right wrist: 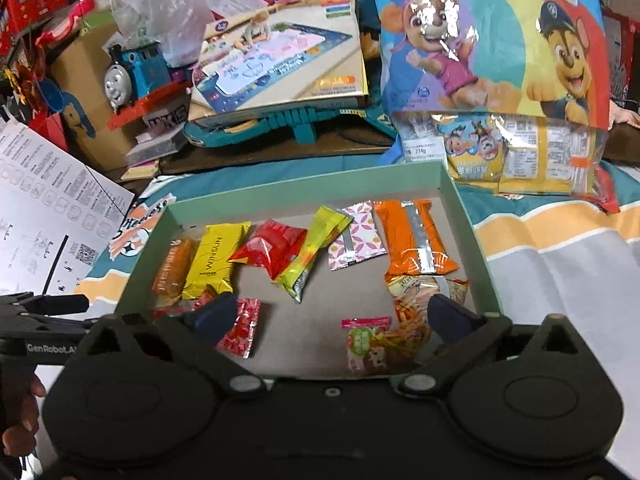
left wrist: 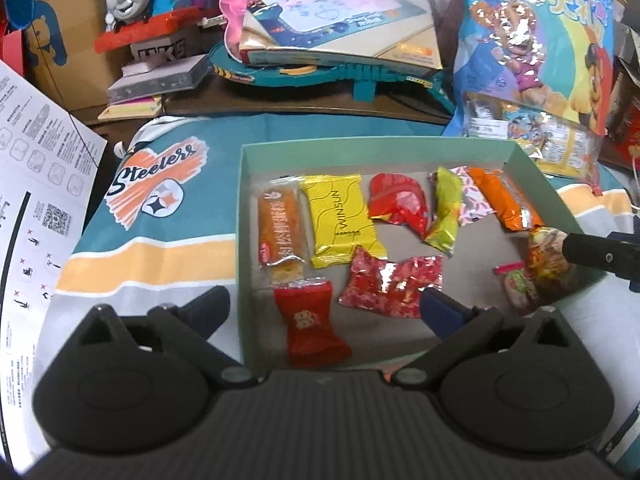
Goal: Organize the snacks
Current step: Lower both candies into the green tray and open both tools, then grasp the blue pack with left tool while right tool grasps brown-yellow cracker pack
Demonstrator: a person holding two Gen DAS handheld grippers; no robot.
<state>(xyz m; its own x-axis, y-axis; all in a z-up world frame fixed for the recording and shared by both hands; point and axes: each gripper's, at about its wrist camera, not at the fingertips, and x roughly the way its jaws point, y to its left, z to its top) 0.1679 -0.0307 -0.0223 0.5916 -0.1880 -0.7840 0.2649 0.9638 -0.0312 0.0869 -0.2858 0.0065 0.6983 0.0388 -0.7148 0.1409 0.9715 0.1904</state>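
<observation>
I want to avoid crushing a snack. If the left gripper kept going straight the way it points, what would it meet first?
Probably the red candy wrapper near the green box's front edge, lying between the open left gripper's fingers. The shiny red foil packet lies just beyond; depth is hard to judge.

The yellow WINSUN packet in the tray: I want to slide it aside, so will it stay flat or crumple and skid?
The yellow WINSUN packet looks pillow-shaped and filled, so it should probably hold its form when pushed. Its glossy film likely slides easily on the tray floor. It touches the orange-brown bar beside it, so a push leftward may drag that along.
</observation>
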